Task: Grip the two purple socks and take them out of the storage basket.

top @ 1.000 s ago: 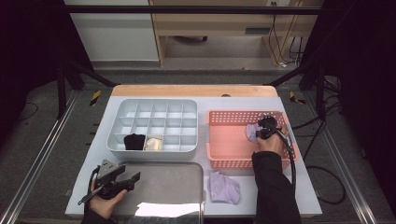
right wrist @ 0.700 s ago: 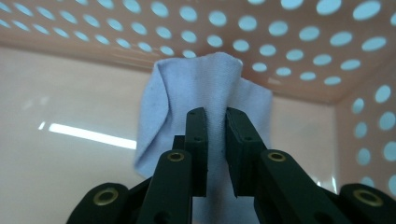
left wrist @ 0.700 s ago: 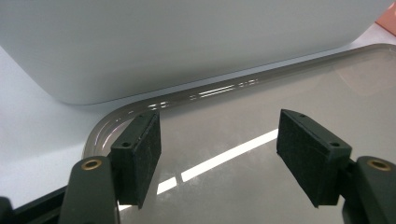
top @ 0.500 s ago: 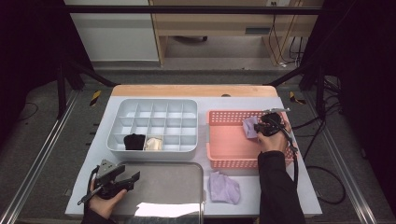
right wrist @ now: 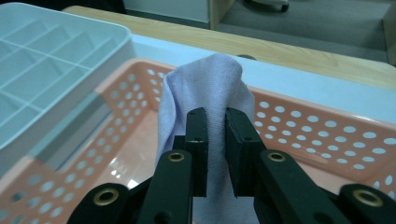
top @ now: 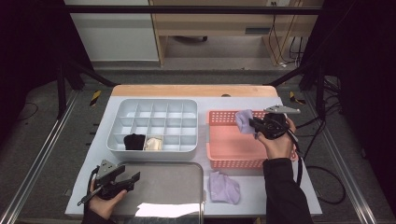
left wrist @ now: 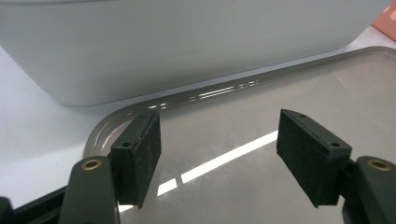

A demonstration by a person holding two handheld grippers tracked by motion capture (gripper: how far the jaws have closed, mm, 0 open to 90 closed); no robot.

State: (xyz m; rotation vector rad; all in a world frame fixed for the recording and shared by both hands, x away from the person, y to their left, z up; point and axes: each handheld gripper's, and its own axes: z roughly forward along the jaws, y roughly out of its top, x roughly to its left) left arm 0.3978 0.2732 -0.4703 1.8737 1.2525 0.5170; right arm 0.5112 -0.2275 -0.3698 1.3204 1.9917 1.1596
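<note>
Right gripper (top: 251, 123) clamped on a lilac sock (right wrist: 205, 93), held up over the far side of the pink basket (top: 233, 154). Divided tray (top: 154, 105) just left of it. Left gripper (top: 122, 179) slack, parked near-left over the metal tray (top: 187, 172).

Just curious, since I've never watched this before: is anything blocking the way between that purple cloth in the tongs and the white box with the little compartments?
Nothing visible blocks it. The right tongs hold the purple cloth above the pink basket, whose near wall is the only thing before the white organizer.
</note>
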